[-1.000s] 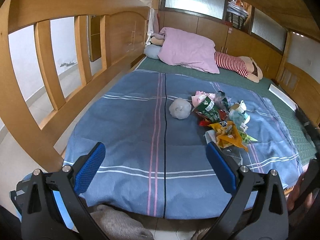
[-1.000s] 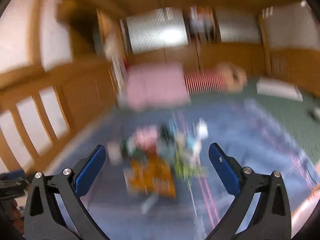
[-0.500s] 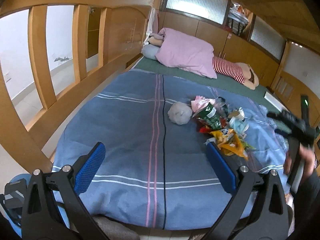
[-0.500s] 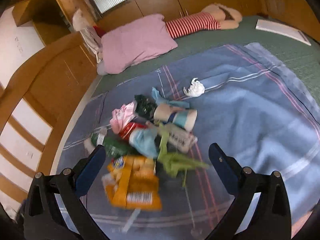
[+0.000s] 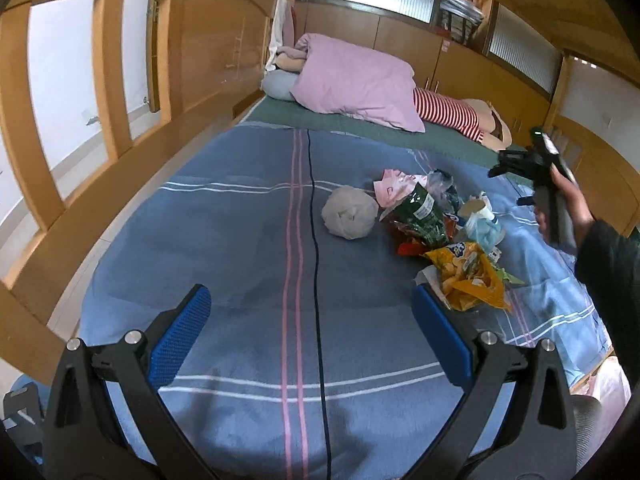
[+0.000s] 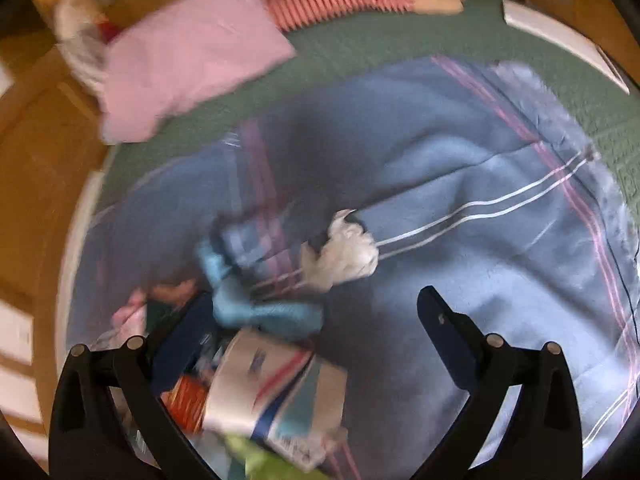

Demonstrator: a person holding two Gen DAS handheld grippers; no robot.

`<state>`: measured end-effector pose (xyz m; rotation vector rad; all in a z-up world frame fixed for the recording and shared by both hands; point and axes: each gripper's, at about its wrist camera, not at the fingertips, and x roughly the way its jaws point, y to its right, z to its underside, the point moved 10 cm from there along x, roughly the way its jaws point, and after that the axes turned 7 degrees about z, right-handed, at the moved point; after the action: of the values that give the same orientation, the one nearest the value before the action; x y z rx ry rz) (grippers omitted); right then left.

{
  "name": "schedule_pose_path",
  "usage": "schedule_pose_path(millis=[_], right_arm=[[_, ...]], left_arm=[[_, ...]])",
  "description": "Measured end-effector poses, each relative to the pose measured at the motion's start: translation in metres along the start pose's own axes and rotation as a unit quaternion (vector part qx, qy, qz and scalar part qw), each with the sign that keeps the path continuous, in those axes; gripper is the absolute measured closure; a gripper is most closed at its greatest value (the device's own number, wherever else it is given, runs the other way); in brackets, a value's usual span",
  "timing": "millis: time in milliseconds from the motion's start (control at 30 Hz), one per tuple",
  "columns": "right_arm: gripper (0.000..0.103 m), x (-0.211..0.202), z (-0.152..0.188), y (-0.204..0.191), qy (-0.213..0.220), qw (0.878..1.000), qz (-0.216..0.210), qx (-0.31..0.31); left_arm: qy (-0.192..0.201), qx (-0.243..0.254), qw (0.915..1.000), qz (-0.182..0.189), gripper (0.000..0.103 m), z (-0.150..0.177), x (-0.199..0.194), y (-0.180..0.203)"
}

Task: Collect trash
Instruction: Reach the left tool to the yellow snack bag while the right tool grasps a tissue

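Still picking: both tongs wide and holding nothing, right tongs [image 6: 316,312] over the trash pile [image 5: 444,232] near the bed's [image 5: 224,240] right edge, next maybe closing on the white paper ball [image 6: 344,256].

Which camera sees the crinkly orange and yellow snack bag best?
The left wrist view. There the crinkly orange and yellow snack bag lies sharp and fully in sight on the blue striped blanket, at the near end of the trash pile. The right wrist view is blurred, and I cannot pick the bag out there.
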<state>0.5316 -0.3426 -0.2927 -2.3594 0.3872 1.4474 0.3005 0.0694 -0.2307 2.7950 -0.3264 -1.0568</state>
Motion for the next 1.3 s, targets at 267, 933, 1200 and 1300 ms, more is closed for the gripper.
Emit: schedule_pose_path(millis=[267,933,1200,1300], right_arm=[[0.053,0.073,-0.005,-0.002,-0.099,0.992,0.067,-0.049],[0.093,-0.089,0.084,0.040,-0.021,0.993,0.014,-0.111],[0.092,-0.198,0.203,0.151,-0.010,0.998,0.028,-0.049],[0.092,-0.216,0.230,0.178,-0.008,0.999,0.024,-0.019]], left_arm=[[-0.025,-0.023,0.9994,0.005,0.003,0.005,0.024,-0.011],[-0.021,0.047,0.9958,0.076,0.003,0.004,0.013,0.065],[-0.032,0.072,0.9841,0.159,0.003,0.007,0.020,0.148],[-0.032,0.084,0.9814,0.170,0.003,0.003,0.039,0.180]])
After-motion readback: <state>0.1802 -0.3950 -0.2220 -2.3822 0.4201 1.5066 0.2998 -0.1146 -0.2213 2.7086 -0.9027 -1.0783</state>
